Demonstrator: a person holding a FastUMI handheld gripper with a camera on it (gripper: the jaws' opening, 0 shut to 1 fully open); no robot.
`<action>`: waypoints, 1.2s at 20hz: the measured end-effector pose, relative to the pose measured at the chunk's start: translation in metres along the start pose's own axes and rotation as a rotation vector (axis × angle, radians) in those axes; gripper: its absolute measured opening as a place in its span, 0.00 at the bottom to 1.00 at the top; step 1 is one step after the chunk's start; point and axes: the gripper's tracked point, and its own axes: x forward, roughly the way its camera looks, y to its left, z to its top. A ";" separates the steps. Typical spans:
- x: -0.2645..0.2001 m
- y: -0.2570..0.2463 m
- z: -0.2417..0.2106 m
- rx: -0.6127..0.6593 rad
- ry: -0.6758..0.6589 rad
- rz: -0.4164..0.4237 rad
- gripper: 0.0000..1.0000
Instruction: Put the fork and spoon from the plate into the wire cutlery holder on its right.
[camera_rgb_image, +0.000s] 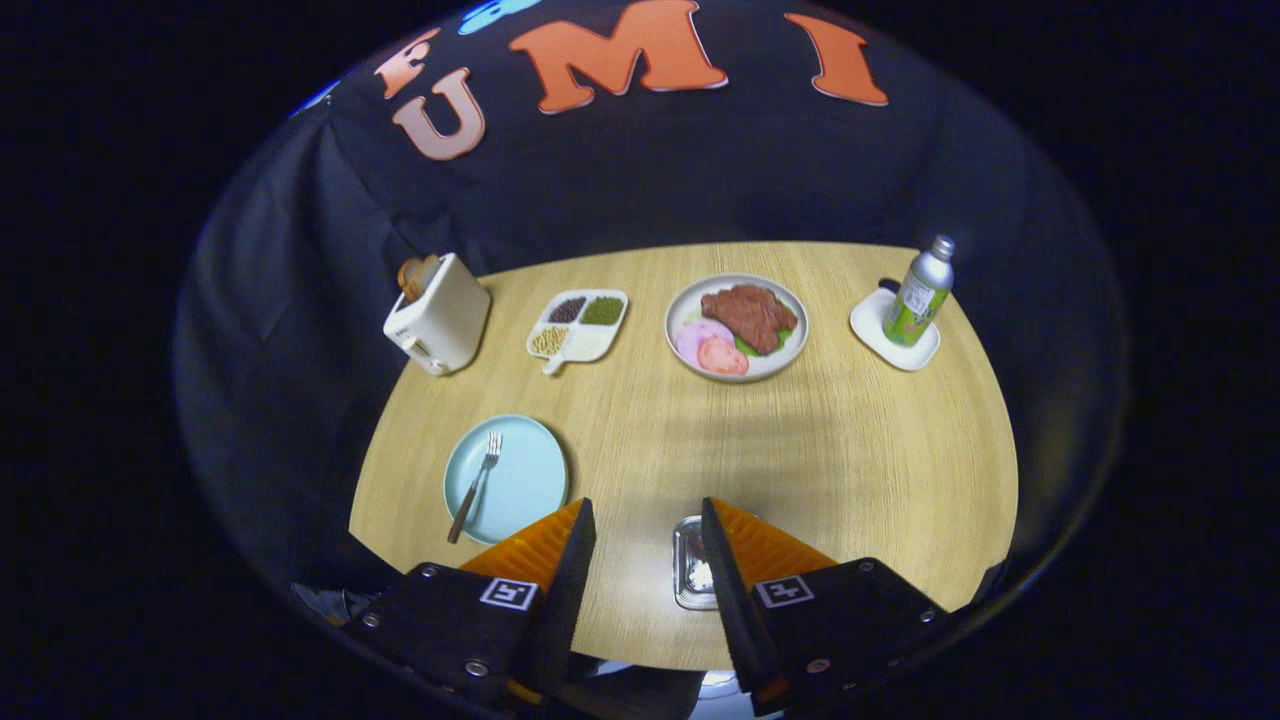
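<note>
A light blue plate (530, 480) lies on the wooden table, just ahead of the left finger and to its left. A fork (475, 485) with a brown handle rests on the plate, tines pointing away from me. The wire cutlery holder (688, 560) is seen from above, right of the plate, against the inner side of the right finger, which hides part of it. Something pale and shiny sits inside it; what it is I cannot make out. My gripper (647, 505) hangs open above the table with nothing between its fingers.
Along the far side of the table (850, 450) stand a white toaster (438, 312), a divided dish of beans (578, 325), a plate of meat and ham (680, 310), and a bottle (920, 292) on a white coaster (880, 335).
</note>
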 end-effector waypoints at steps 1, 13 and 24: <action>-0.002 0.006 0.012 -0.009 -0.065 0.001 0.67; -0.043 0.071 0.099 -0.008 -0.646 -0.053 0.93; 0.040 0.172 0.054 -0.074 -0.515 -0.019 0.96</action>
